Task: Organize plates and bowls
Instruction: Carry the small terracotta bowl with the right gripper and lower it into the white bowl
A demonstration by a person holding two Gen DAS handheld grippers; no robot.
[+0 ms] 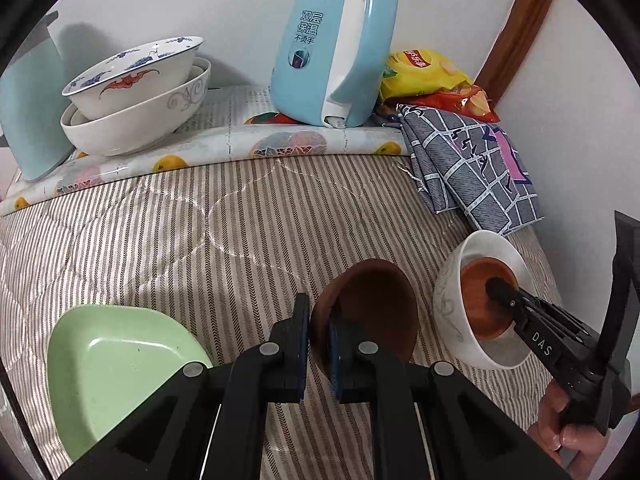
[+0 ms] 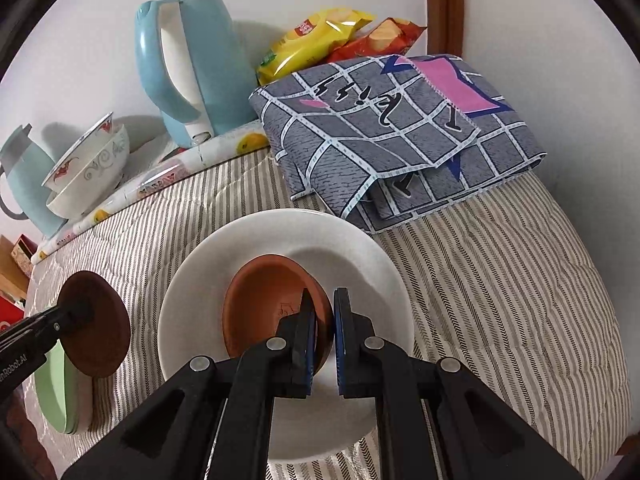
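Brown bowls (image 1: 372, 312) (image 2: 272, 312) sit pinched in both hand-held grippers (image 1: 319, 344) (image 2: 325, 340).

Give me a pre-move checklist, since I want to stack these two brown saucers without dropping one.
1. Left claw pinching the dark saucer rim: ok, fingers on both sides.
2. Right claw gripping the orange saucer: ok, rim sits between the fingers.
3. Orange saucer inside the white bowl: ok, though whether it rests on the bottom: cannot tell.
4. Dark saucer level for stacking: not ok, held on edge.
5. The two claws apart: ok, gap visible between them.
6. Green dish away from the bowl: ok, it lies on the left.
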